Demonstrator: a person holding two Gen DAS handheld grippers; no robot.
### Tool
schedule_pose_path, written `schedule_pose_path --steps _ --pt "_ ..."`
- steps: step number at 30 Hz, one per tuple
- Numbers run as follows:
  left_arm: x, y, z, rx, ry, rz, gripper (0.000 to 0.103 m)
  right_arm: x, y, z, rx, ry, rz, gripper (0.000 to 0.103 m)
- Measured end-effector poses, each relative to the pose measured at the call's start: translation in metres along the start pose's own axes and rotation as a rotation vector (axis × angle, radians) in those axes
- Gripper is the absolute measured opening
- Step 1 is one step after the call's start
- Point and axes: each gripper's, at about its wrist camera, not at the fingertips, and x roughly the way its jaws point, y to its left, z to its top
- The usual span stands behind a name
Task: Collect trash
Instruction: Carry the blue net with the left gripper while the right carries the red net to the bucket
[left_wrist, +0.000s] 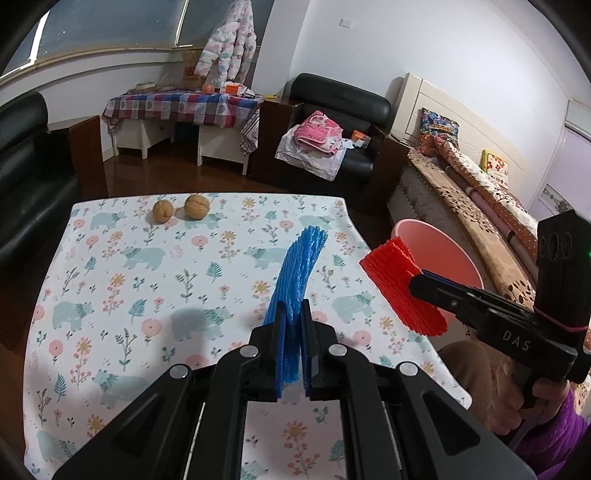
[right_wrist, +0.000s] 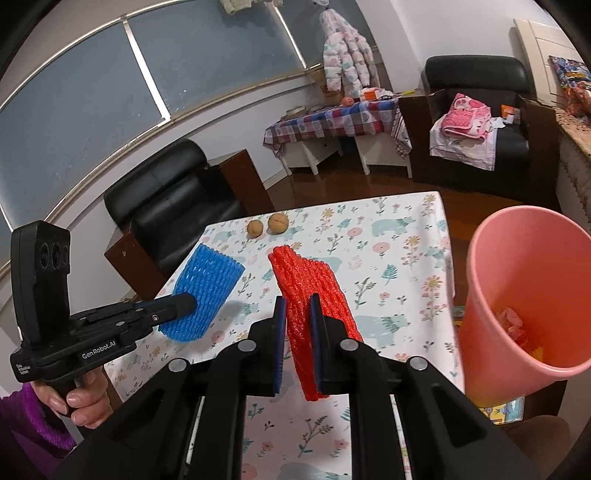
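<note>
Floral tablecloth (left_wrist: 110, 258); pink bin (right_wrist: 517, 295) contents indistinct, its base hidden.

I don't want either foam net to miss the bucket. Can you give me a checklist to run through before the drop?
1. Left gripper shut on blue foam net: ok.
2. Right gripper shut on red foam net: ok.
3. Pink bucket mouth open, with room inside: ok; some trash lies at the bottom.
4. Red foam net over the bucket mouth: not ok; it hangs over the table.
5. Blue foam net over the bucket: not ok; over the table too.
6. Two walnuts clear of the path: ok, at the far edge.
</note>
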Motion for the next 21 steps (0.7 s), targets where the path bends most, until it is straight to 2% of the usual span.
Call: schedule_pose_path --steps 21 --pt "0.030 -0.090 0.048 0.099 -0.049 -0.122 0.006 -0.043 -0.065 0.003 0.109 -0.123 -0.133 0.013"
